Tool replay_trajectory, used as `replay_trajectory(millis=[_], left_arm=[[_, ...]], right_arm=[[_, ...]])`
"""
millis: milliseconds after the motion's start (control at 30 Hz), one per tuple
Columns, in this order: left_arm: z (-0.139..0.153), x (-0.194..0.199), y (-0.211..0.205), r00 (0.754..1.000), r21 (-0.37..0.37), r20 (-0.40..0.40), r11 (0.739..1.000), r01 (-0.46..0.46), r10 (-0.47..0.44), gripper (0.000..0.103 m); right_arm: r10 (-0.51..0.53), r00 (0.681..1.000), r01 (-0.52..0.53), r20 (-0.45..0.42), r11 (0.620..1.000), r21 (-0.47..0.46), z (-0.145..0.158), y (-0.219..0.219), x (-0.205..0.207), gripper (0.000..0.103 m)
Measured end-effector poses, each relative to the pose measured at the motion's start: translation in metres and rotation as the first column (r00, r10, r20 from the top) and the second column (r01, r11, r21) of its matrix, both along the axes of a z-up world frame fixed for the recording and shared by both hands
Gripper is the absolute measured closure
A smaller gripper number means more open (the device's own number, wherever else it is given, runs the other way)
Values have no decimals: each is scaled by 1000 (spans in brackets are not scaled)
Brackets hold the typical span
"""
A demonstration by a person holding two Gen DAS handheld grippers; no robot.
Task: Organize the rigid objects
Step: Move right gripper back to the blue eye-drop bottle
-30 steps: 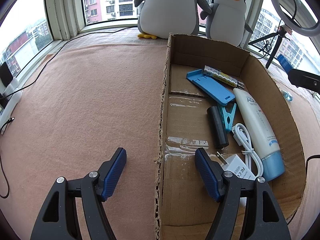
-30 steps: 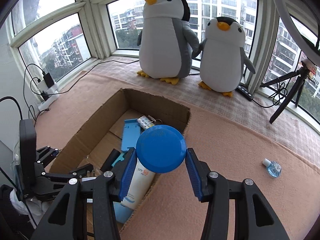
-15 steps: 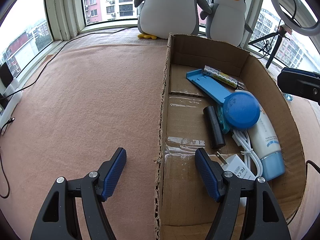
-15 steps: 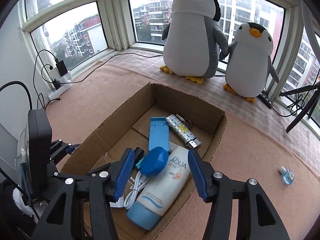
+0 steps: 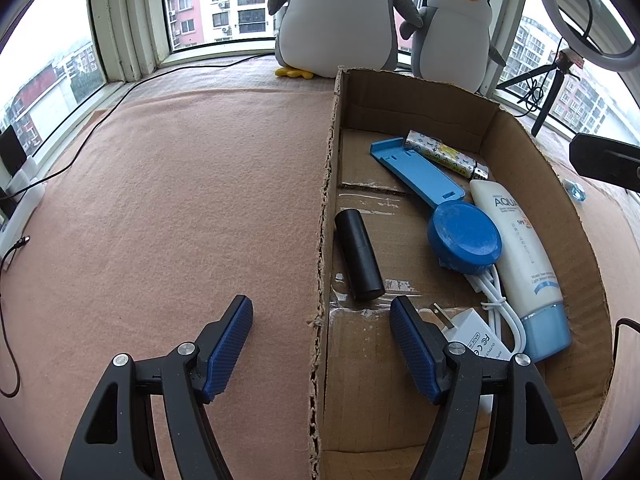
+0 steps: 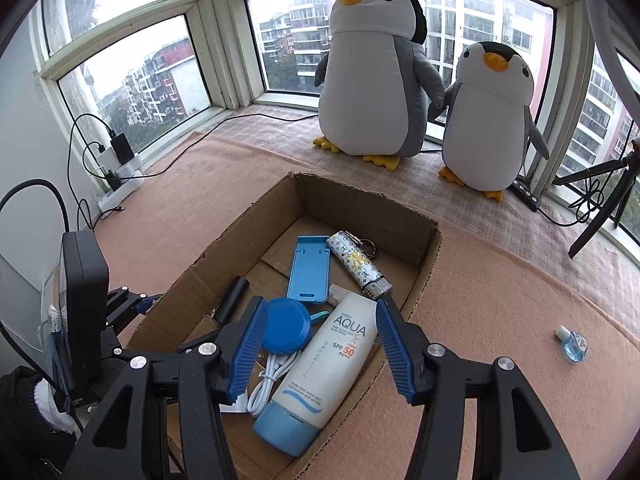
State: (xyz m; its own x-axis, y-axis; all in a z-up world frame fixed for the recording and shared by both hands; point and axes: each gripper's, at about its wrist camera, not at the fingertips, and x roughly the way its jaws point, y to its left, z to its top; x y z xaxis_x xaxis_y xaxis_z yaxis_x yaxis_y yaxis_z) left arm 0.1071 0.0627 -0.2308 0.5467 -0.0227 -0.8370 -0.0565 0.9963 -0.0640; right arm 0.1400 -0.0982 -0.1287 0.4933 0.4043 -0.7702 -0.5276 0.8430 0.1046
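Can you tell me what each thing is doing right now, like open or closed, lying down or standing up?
Left gripper: open, empty.
Right gripper: open, empty.
Brown cardboard box: open-topped.
Round blue plastic disc: lying in the box.
White sunscreen tube with blue cap: lying down, capped.
Black cylinder: lying down.
Small blue bottle: outside the box.

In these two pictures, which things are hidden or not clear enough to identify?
- White charger: left wrist view, partly behind a finger of the left gripper.
- Teal item under the blue disc: right wrist view, only a tip shows.
- Small blue bottle: too small to read.
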Motion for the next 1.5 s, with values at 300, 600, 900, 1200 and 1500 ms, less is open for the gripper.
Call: replay_trajectory(millis=[300, 600, 900, 1200, 1500], left_arm=[[0, 0, 0, 1000, 0, 0, 1000, 0, 0, 28], [1, 1, -2, 1000, 5, -1, 1000, 0, 1, 28], [1, 0, -2, 1000, 11, -1, 1000, 0, 0, 28], [0, 1, -3, 1000, 19, -3, 1000, -1, 1, 27], [0, 2, -3, 1000, 26, -6, 1000, -5, 5, 26]], right_arm=[[-18, 1000, 18, -2, 1000, 11, 3, -11, 1, 51], [-62, 998, 62, -8, 998, 31, 7, -34, 6, 51], [-148, 988, 150, -31, 988, 44, 5, -94, 26, 51], [-247, 967, 249, -59, 968, 32, -10, -159, 53, 51], [-338, 930, 341, -141, 940, -4, -49, -217, 95, 51]])
